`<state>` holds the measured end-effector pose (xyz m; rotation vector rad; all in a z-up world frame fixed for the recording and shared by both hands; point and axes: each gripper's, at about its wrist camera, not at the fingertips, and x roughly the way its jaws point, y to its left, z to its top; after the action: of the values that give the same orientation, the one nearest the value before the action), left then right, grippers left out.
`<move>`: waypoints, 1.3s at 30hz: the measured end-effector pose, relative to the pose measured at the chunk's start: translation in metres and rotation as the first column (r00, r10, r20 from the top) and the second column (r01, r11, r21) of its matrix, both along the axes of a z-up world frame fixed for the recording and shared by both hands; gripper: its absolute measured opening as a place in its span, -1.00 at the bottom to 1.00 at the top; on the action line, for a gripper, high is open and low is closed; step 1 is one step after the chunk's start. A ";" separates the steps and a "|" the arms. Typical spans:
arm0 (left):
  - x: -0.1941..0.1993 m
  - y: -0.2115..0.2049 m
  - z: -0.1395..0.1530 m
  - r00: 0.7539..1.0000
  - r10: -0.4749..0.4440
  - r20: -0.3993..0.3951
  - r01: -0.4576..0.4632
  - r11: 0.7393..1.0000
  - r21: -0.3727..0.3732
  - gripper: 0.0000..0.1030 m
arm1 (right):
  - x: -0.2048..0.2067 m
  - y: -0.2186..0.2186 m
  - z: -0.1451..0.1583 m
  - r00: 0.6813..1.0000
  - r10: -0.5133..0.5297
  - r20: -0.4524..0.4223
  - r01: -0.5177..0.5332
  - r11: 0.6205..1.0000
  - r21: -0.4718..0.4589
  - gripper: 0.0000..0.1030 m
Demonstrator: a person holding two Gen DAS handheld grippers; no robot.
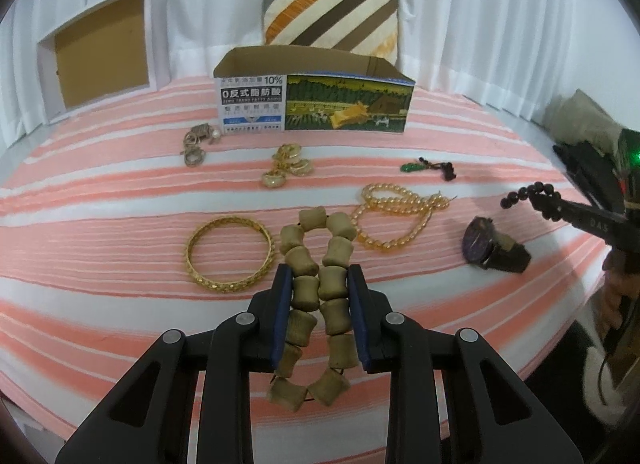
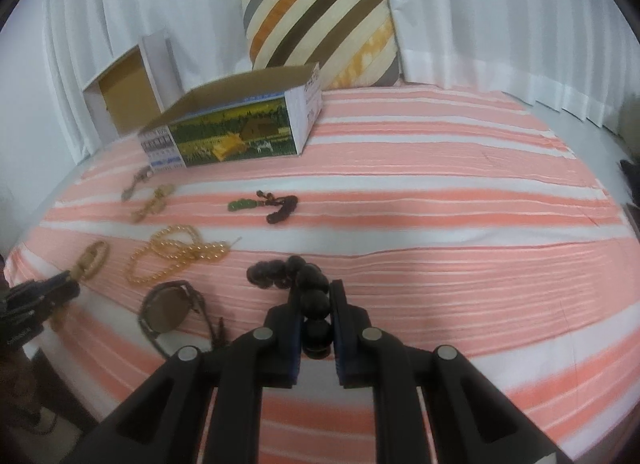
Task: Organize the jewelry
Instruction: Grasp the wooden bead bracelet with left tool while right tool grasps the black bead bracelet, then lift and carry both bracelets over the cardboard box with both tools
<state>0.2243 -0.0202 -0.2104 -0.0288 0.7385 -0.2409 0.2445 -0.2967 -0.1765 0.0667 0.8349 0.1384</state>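
My left gripper (image 1: 319, 278) is shut on a wooden bead bracelet (image 1: 316, 264), both strands pinched between the blue pads, just above the striped cloth. My right gripper (image 2: 316, 292) is shut on a black bead bracelet (image 2: 288, 274) and shows at the right of the left wrist view (image 1: 532, 198). On the cloth lie a gold bangle (image 1: 230, 254), an amber bead necklace (image 1: 394, 218), a dark watch (image 1: 494, 248), a green pendant with a dark cord (image 1: 428, 168), gold jewelry (image 1: 286, 168) and silver jewelry (image 1: 198, 142). An open printed carton (image 1: 314, 102) stands behind them.
A white box with a brown inside (image 1: 100, 52) leans against the white curtain at back left. A striped cushion (image 1: 332, 8) stands behind the carton. The cloth's right edge (image 2: 600, 192) drops off to a grey surface.
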 end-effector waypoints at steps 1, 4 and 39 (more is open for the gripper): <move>0.000 0.000 0.001 1.000 0.001 0.000 -0.001 1.000 0.000 -0.48 | -0.001 0.000 0.002 1.000 -0.001 0.005 0.001 1.000 0.002 -0.76; 0.001 0.000 0.005 1.000 0.005 -0.008 -0.005 1.000 0.000 -0.48 | -0.004 0.000 0.013 1.000 -0.006 0.023 0.006 1.000 0.017 -0.76; 0.125 0.025 0.148 1.000 0.000 0.009 0.001 0.997 -0.077 -0.48 | 0.096 0.077 0.110 0.982 0.130 0.135 -0.144 0.985 0.096 -0.76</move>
<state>0.3492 0.0044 -0.0619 -0.1011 0.7199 -0.2698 0.3408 -0.2200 -0.0661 0.0989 0.7030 0.3139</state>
